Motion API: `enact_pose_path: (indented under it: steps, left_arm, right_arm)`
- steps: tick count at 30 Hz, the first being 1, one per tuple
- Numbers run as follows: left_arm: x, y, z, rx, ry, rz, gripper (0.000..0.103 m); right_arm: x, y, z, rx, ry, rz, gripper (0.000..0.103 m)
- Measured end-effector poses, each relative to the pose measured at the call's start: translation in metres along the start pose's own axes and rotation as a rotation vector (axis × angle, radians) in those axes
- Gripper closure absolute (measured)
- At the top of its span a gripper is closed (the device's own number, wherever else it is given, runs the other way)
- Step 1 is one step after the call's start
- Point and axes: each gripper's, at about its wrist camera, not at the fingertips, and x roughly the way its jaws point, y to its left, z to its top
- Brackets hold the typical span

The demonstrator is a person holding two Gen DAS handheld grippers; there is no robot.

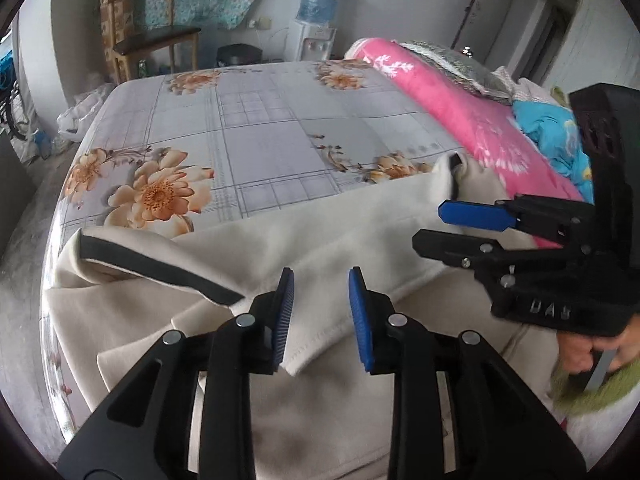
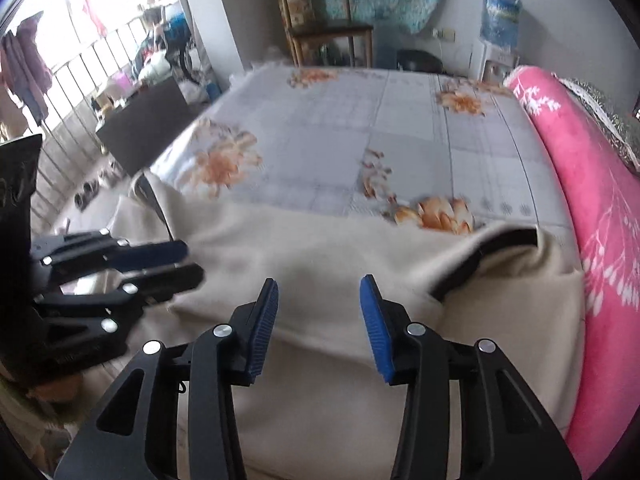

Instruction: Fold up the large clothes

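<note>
Both my left gripper (image 1: 320, 316) and right gripper (image 2: 318, 328) hover half open, holding nothing, above the cream garment (image 1: 320, 236) spread on the bed (image 1: 260, 128). I judge it soft, thick and limp, so I would pinch its hemmed edge (image 1: 316, 344) or a black-trimmed cuff (image 2: 508, 240).

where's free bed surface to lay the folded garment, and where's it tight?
Free: the floral bedsheet beyond the cream garment, from the bed's far edge near the wooden chair across to the pink blanket. Crowded: the near edge, covered by the garment with both grippers over it, and the right side, piled with the pink blanket and blue bedding.
</note>
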Motion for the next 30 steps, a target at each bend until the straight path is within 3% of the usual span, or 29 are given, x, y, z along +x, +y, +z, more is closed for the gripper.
enact_pose_path:
  steps: [4, 8, 12, 15, 19, 22, 25, 28, 30]
  left_arm:
    - [0.029, 0.004, -0.005, -0.033, 0.091, 0.045, 0.076]
    - [0.023, 0.002, -0.01, -0.022, 0.069, 0.049, 0.076]
    - [0.01, 0.005, -0.008, -0.043, 0.025, 0.025, 0.076]
    - [0.023, 0.005, -0.012, -0.042, 0.088, 0.062, 0.076]
    - [0.018, -0.004, -0.015, -0.014, 0.071, 0.086, 0.076]
    - [0.008, 0.0, -0.019, -0.035, 0.051, 0.066, 0.067]
    - [0.016, 0.005, -0.024, -0.062, 0.092, 0.067, 0.066]
    - [0.01, 0.002, -0.024, -0.066, 0.108, 0.089, 0.063]
    - [-0.005, 0.002, -0.023, -0.086, 0.081, 0.069, 0.06]
  right_arm:
    - [0.034, 0.0, -0.012, 0.004, 0.069, -0.018, 0.059]
    - [0.025, -0.006, -0.014, 0.049, 0.07, -0.003, 0.058]
    - [0.007, -0.012, -0.018, 0.053, 0.016, -0.035, 0.054]
    - [0.025, -0.019, -0.026, 0.057, 0.062, -0.068, 0.05]
    - [0.012, -0.016, -0.025, 0.066, 0.048, -0.092, 0.049]
    - [-0.001, -0.017, -0.029, 0.076, 0.012, -0.097, 0.044]
    - [0.017, -0.026, -0.038, 0.094, 0.079, -0.114, 0.039]
    - [0.003, -0.019, -0.039, 0.094, 0.083, -0.135, 0.039]
    - [-0.012, -0.016, -0.042, 0.103, 0.055, -0.105, 0.039]
